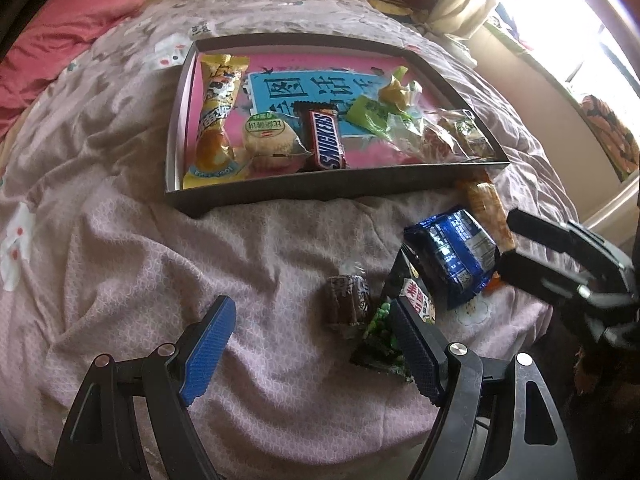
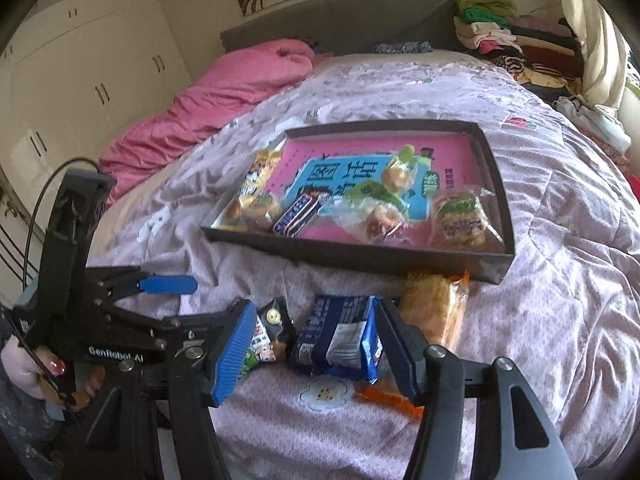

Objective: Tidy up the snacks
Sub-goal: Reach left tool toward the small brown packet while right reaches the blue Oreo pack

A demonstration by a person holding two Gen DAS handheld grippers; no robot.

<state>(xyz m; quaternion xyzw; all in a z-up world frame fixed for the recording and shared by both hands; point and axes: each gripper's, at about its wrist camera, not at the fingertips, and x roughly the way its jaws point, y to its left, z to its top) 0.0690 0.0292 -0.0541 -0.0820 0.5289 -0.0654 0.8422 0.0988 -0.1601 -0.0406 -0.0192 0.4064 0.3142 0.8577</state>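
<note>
I keep the left gripper (image 1: 312, 344) open and empty over the quilt (image 1: 160, 248), jaws set wide around the small brown candy (image 1: 347, 300) and the green-and-black pack (image 1: 394, 328) near the bed's front edge. The right gripper (image 2: 316, 354) has its jaws either side of the blue packet (image 2: 340, 332); whether the pads already press it I cannot tell. The orange snack (image 2: 436, 308) lies against the tray's (image 1: 256, 192) front wall. The tray already holds Snickers (image 1: 326, 140) and others, so loose snacks likely go there.
</note>
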